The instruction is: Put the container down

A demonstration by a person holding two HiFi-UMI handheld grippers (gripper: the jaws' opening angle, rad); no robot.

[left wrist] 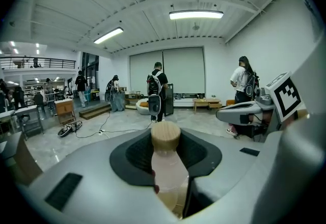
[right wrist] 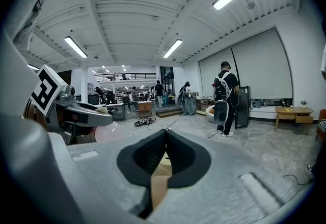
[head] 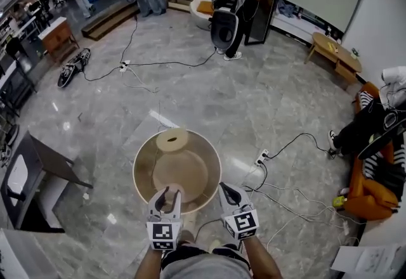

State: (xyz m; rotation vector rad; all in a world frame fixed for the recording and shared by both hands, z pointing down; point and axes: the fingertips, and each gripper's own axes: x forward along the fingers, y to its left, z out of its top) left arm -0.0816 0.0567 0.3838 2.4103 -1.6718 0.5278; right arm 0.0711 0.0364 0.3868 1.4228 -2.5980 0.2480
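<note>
Head view: both forearms point(head: 150, 262) reach forward from the bottom edge, close to each other, each hand carrying a tool that points away from the body and slightly down. The left tool point(head: 166, 194) sits on the near rim of the container point(head: 137, 170), a round tan basin, with its jaws set either side of a pale piece there. The right tool point(head: 228, 190) grips the rim just to the right of it. The container is held out in front of the person, over the grey floor point(head: 190, 87). A round wooden disc point(head: 172, 139) lies at its far side. Cables point(head: 288, 142) trail across the floor to the right.

Left gripper view: the left tool point(left wrist: 165, 154) is partly closed, its jaws clamped on a pale, thick part of the container point(left wrist: 169, 179) that fills the gap between them. The wooden disc point(left wrist: 165, 135) shows just beyond the tips. The right tool point(left wrist: 249, 111) is level beside it at the right edge, its marker cube point(left wrist: 285, 96) tilted.

Right gripper view: the right tool point(right wrist: 164, 154) has its jaws nearly together, pinching a thin tan edge of the container point(right wrist: 159, 190). The left tool point(right wrist: 76, 111) is at the left, near and about level, with its marker cube point(right wrist: 45, 89) above
</note>
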